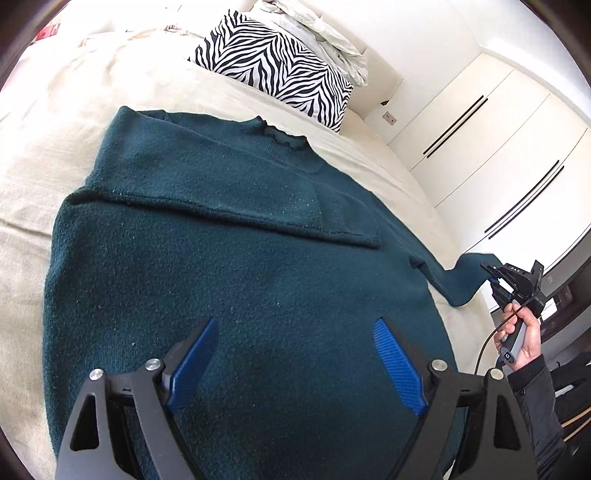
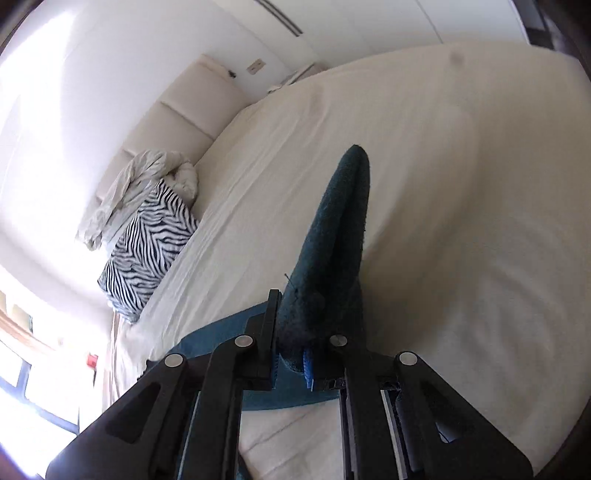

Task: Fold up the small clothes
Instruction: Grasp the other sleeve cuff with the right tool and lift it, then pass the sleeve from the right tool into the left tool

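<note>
A dark green knitted sweater lies spread flat on the cream sheet of a bed, its ribbed collar pointing toward the head of the bed. One sleeve is folded across the chest, its cuff end lying near the middle of the body panel. The other sleeve stretches out sideways to the edge of the bed, where its end is lifted off the sheet.

Left gripper: it hovers above the lower body panel of the sweater with its blue pads standing wide apart and nothing between them.

Right gripper: its jaws are clamped on the cuff of the outstretched sleeve, a fold of knit rising in a tapering loop beyond the fingertips (only a sliver of blue pad shows beside the cloth). In the left wrist view the same gripper appears at the right edge of the bed, carried by a hand in a dark sleeve, with a black cable running down from the handle.

Background: a zebra-striped pillow rests at the head of the bed with a crumpled pale cover bunched behind it, against a padded cream headboard. White wardrobe doors with slim black handles line the wall beside the bed.
</note>
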{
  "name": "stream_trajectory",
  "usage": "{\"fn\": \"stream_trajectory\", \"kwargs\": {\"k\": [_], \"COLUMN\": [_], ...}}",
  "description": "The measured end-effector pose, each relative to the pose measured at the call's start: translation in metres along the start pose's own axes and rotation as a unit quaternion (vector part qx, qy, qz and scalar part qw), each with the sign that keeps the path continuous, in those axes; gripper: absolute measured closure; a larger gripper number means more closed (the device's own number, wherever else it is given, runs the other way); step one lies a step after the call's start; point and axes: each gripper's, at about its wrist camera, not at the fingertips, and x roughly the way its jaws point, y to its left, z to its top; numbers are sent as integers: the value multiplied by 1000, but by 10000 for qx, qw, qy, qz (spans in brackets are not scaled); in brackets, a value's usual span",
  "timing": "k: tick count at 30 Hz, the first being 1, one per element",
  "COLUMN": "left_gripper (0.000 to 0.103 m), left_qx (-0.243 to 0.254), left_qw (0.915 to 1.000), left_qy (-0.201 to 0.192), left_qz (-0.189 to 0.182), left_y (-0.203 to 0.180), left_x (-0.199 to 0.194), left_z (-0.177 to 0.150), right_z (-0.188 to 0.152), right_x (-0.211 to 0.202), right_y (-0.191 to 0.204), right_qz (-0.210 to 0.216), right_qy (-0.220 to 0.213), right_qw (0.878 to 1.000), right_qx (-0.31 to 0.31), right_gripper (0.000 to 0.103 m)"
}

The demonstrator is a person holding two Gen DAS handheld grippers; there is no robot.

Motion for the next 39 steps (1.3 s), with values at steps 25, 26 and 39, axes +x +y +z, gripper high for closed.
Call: {"fn": "stream_trajectory", "kwargs": {"k": [25,26,39], "left_gripper": [50,66,94], "left_qx": [-1339,-1346,1121], "left_qw": [9736,9741,9918], "left_qy": [1319,1363,187], "left_qz": [-1295,-1202,-592], "left_y": [-44,-45,-148], "left_x": [146,151,75], "left_z": [53,55,112], "right_z": [-246,-245,-235], "right_x": [44,41,44], "right_y": [160,151,122], "right_qz": [1029,1108,1531], "right_qy": [2007,2008,2027], "right_qw": [9506,9532,9588], "right_qx": [-2133,-1969,-1271], "right_gripper": [31,31,31]}}
